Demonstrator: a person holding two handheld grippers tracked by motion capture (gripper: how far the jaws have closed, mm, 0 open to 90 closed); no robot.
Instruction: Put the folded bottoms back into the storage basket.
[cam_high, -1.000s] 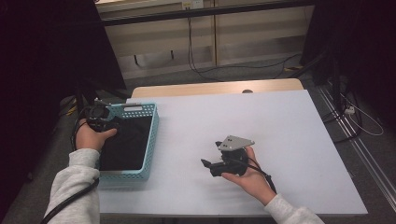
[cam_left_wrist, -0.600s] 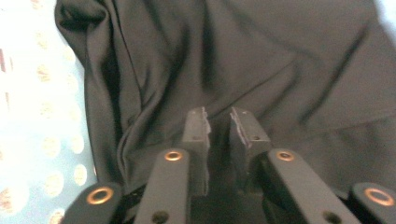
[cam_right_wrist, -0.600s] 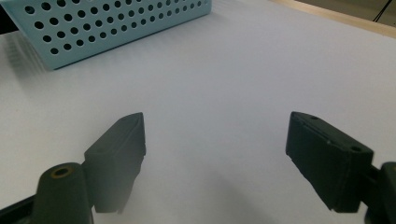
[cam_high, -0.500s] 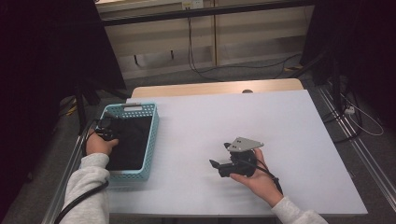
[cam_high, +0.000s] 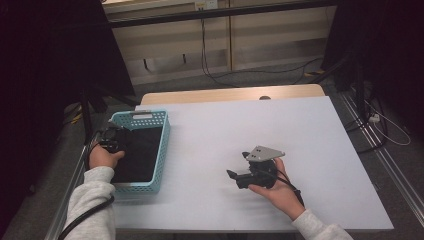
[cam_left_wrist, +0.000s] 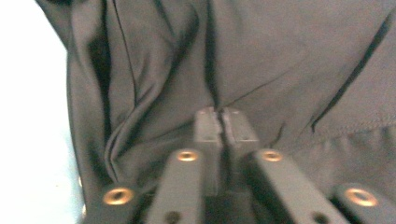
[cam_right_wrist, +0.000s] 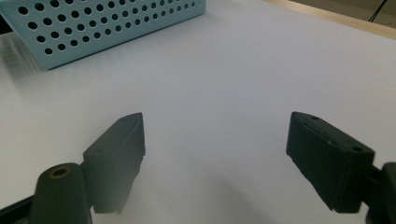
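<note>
table (cam_high: 210, 130): white top | on it: perforated teal basket (cam_high: 162, 150), left edge

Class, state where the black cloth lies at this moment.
In the high view, the black cloth lies inside the turquoise basket at the table's left, under the left gripper.

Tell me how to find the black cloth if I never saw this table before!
Look at the white table and go to its left edge, where a light blue basket with holes in its walls sits. The cloth lies inside that basket, with the left tongs pinched shut on a fold of it. It is the only soft, dark, wrinkly thing there.
</note>
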